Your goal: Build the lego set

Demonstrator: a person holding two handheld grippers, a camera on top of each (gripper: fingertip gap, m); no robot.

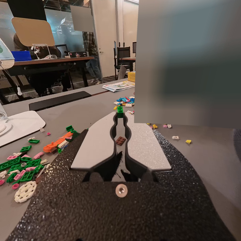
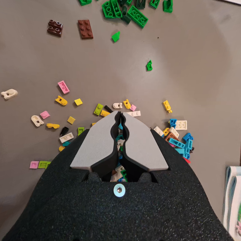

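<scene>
we see the grey bench beneath both tools. the left tool is held low over the bench, its tips pinching a small green brick clear of the surface; a brown plate lies on the bench below the gap between its fingers. left of this tool lies a heap of green, pink and white pieces with an orange separator; ahead lie an instruction booklet and a mixed blue pile. the right tool points down at the bench, its tips pressed together with nothing visible between them, above scattered yellow, pink and white pieces. ahead of it lie a brown plate and green plates.
</scene>
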